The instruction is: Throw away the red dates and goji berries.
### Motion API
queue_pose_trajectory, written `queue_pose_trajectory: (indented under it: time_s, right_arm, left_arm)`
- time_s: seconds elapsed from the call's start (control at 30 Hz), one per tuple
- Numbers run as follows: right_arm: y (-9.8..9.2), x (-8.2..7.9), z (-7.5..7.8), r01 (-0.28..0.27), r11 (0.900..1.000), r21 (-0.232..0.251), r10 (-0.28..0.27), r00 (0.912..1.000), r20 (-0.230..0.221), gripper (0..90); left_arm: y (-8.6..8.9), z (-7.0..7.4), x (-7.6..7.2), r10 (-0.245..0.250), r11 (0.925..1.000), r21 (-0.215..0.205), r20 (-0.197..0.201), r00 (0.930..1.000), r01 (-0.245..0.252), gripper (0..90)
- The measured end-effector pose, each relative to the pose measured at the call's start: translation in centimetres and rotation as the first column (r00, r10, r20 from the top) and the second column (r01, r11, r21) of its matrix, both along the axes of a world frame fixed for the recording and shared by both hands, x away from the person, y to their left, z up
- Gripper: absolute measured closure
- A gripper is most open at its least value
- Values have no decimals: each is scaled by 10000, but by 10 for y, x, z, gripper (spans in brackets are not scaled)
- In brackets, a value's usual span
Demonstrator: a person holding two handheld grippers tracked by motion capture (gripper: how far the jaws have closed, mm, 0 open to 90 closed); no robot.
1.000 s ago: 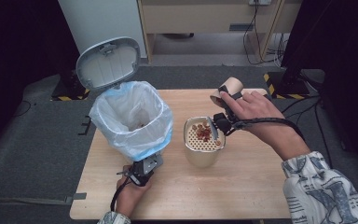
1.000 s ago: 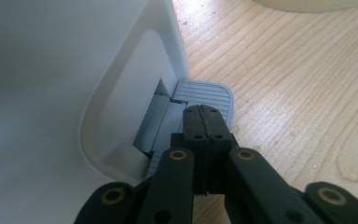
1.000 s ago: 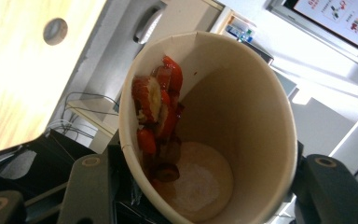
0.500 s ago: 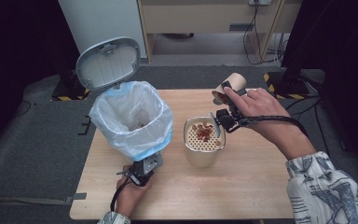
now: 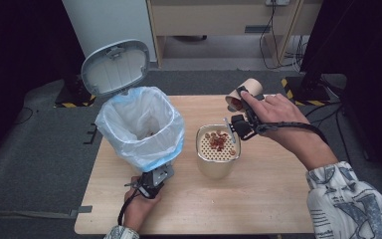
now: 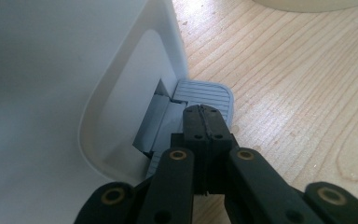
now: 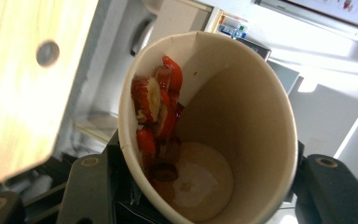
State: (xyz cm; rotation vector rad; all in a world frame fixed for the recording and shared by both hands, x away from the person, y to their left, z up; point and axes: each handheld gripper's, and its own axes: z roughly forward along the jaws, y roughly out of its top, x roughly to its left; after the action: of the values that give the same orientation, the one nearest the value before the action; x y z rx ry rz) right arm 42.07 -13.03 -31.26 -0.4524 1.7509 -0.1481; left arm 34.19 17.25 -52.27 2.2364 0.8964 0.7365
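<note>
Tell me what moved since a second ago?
Only the paper cup in the right gripper moved: it drifted a little toward the table's far edge, staying tipped, red pieces clinging inside. The left gripper stays shut on the bin's pedal, lid up. The strainer cup hasn't moved.

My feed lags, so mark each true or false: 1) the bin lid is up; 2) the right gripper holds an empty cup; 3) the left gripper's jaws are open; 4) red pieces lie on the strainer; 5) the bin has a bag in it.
1) True: the bin lid is up.
2) False: the right gripper holds a cup with red pieces stuck inside.
3) False: the left gripper is shut, over the pedal.
4) True: they lie on the strainer.
5) True: a bag lines it.
</note>
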Motion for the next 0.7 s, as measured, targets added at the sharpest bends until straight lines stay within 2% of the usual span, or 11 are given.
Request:
queue_pose_trajectory:
  time_s: [0.03,0.07,0.13,0.33,0.47,0.6,0.7]
  right_arm:
    - [0,1,0,28,9997,225,-26,9999,-100,428]
    - [-1,1,1,12,9978,656,6,9996,-280,428]
    - [0,2,2,-17,9955,943,61,9989,-464,428]
    - [0,1,1,-41,9976,686,64,9994,-331,427]
    - [-1,0,2,10,9998,190,-8,9999,-136,428]
    - [-2,-1,7,-20,9995,301,21,10000,-48,429]
    - [-3,0,10,12,9948,1016,17,9996,-276,428]
  left_arm:
    - [0,0,0,-16,10000,10,0,10000,16,893]
    - [0,0,0,-17,10000,9,3,10000,17,892]
    - [0,0,0,-11,10000,9,3,10000,11,893]
    - [0,0,0,-26,10000,28,21,10000,26,893]
    - [0,0,0,-30,10000,29,21,10000,30,893]
    - [0,0,0,-23,10000,25,17,10000,23,893]
    - [0,0,0,-18,10000,28,19,10000,18,893]
